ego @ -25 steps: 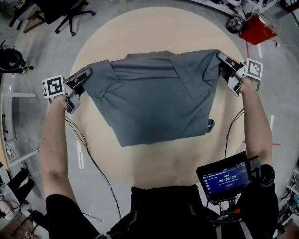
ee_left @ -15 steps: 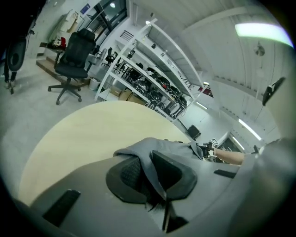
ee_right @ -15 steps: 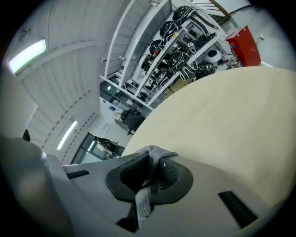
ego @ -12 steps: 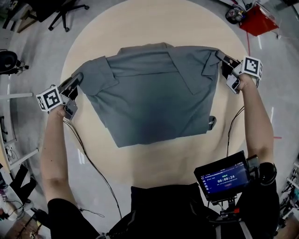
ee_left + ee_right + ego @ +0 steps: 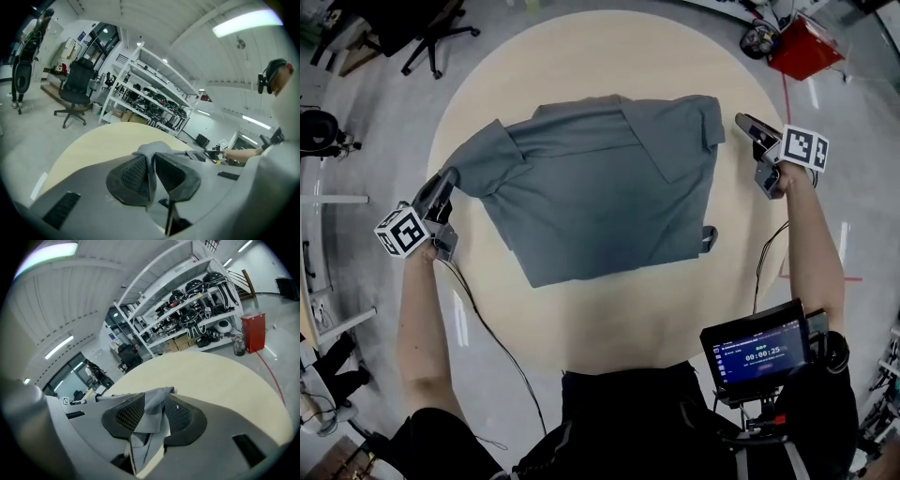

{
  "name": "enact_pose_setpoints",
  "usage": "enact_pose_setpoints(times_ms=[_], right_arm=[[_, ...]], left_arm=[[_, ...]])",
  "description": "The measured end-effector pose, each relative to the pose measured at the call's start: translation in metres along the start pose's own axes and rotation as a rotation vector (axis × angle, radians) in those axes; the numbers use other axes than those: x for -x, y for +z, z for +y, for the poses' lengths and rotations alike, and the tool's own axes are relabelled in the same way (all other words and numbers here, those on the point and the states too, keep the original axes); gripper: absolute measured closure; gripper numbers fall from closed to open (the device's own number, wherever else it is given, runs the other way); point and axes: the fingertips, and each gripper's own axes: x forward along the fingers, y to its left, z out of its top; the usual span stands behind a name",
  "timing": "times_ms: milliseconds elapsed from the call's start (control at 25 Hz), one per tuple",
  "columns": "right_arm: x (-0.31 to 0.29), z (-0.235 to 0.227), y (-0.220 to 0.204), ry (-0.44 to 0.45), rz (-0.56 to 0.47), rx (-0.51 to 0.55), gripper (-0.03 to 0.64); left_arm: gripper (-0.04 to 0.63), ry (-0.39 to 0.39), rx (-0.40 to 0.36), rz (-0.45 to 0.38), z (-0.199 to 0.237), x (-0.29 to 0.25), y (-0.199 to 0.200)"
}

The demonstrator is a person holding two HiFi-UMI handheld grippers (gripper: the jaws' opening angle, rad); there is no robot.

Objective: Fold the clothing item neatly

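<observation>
Both hands have drawn outward, and the grey shirt [image 5: 600, 187], stretched between them a second ago, now lies slack on the round worktop [image 5: 609, 319]. The left tool [image 5: 445, 180] stays pinched shut on a sleeve edge. The right tool [image 5: 742, 120] has just been opening: its own view shows a loose fold between the pads, though from above it looks just clear of the shoulder. The shirt seems ready for a first fold. Beyond the pale wood are grey floor, an office chair [image 5: 436, 33] and a red box [image 5: 804, 52].

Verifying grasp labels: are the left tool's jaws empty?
No, the left tool is shut on a fold of the gray shirt, which sticks out past its closed jaws.
</observation>
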Motion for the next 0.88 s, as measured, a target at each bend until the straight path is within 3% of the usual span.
enact_pose_setpoints(times_ms=[120, 320, 640, 720, 880], right_arm=[[0.017, 0.027, 0.001, 0.04, -0.046, 0.033, 0.497], [0.053, 0.082, -0.001, 0.133, -0.117, 0.058, 0.499], [0.139, 0.224, 0.013, 0.36, -0.263, 0.128, 0.5], [0.158, 0.251, 0.018, 0.374, -0.295, 0.181, 0.504], [0.189, 0.283, 0.004, 0.325, -0.307, 0.356, 0.57]], left_arm=[[0.507, 0.075, 0.009, -0.001, 0.008, 0.022, -0.003], [0.506, 0.106, -0.03, -0.13, -0.028, 0.061, 0.025], [0.523, -0.007, -0.159, -0.352, -0.196, 0.109, 0.049], [0.568, -0.005, -0.191, -0.396, -0.233, 0.118, 0.048], [0.592, 0.031, -0.221, -0.433, -0.297, 0.13, 0.033]])
